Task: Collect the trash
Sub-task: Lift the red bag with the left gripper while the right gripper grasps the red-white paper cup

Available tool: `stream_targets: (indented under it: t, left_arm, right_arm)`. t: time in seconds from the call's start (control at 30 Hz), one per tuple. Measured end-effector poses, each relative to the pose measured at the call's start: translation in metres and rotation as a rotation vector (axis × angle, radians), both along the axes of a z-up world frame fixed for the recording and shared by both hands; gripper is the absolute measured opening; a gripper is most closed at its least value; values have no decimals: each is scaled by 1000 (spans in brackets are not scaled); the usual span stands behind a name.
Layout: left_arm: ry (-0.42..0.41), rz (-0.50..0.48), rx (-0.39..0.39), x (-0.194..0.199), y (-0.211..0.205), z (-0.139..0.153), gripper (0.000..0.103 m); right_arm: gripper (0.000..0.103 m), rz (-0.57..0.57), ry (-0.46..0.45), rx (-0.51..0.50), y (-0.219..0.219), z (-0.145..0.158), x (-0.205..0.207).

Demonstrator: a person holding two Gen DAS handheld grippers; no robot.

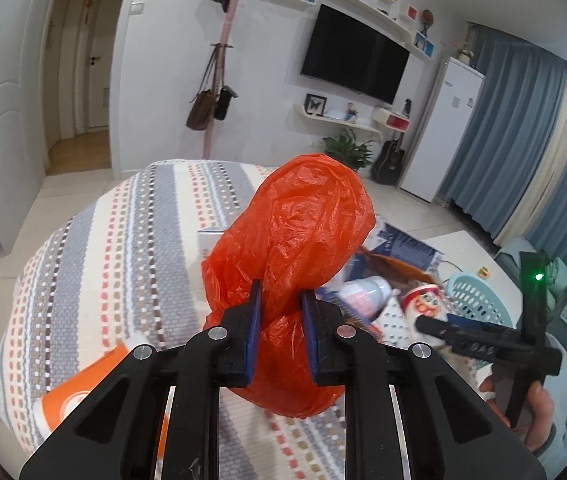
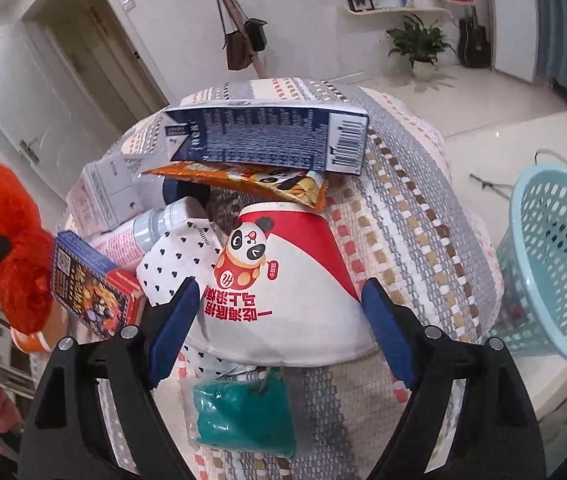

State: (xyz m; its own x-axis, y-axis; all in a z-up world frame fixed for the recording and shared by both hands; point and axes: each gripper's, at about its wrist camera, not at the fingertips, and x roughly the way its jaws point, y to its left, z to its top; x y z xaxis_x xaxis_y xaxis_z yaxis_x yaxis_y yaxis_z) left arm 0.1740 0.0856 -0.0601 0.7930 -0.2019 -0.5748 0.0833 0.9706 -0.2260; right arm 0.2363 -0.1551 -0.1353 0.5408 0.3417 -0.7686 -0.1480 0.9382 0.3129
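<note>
Between the blue pads of the left tool (image 1: 280, 300) sits a crumpled orange plastic bag (image 1: 295, 236), pinched at its waist so the bulk balloons above and below the grip; held that way it hangs clear of the striped woven cloth (image 1: 123, 240) covering the counter, probably so it can be carried off without snagging the other litter. The right tool (image 2: 277, 298) stands wide, its fingers straddling an overturned paper cup with a panda print (image 2: 283, 280), though I cannot tell whether the pads touch it yet; the spread looks chosen to fit the cup's broad rim. Behind the cup the rest of the trash lies heaped: a dark blue carton (image 2: 267, 136) on top of an orange snack packet (image 2: 243, 180), a small white bottle (image 2: 155, 228), a blue and red box (image 2: 91, 284), and a green packet (image 2: 243, 416) nearer the camera. A pale blue perforated basket (image 2: 555, 256) stands on the floor well to the right of the counter, seemingly the destination for everything.
</note>
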Motion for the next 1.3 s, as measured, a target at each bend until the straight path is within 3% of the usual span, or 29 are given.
stream_targets:
  t: [0.1, 0.13, 0.17, 0.27, 0.33, 0.4, 0.43, 0.77, 0.83, 0.93, 1.13, 1.3]
  left_arm:
    - [-18, -20, -3, -2, -8, 6, 17]
    - [-22, -28, -7, -2, -10, 8, 17]
    - [-29, -38, -8, -3, -14, 10, 17]
    - [-38, -56, 10, -4, -24, 12, 17]
    - [-40, -66, 13, -4, -28, 12, 17]
    - [-42, -72, 12, -5, -31, 11, 17]
    - [-42, -73, 13, -5, -32, 10, 17]
    - [-49, -94, 6, -4, -30, 11, 17]
    - [-60, -97, 5, -5, -31, 15, 17]
    - [-86, -104, 10, -8, -33, 24, 17]
    - [-124, -130, 3, -5, -44, 41, 17]
    - [-147, -163, 0, 0, -62, 50, 17]
  right_arm:
    - [46, -2, -56, -15, -3, 10, -7]
    - [24, -4, -68, -13, -6, 14, -9]
    - [18, 6, -63, -2, -8, 15, -9]
    - [18, 18, -55, -3, -14, 14, -10]
    - [28, 23, -58, 15, -20, 14, -14]
    - [77, 20, -35, 52, -27, 10, -18]
    - [80, 3, -39, 50, -29, 10, -20]
    - [81, 101, -9, 46, -6, -9, 14]
    - [71, 135, -1, 36, 5, -10, 18]
    - [70, 136, -26, 12, 9, -7, 14]
    - [44, 110, -113, -2, -2, 19, -9]
    - [42, 91, -189, -37, -8, 44, -26]
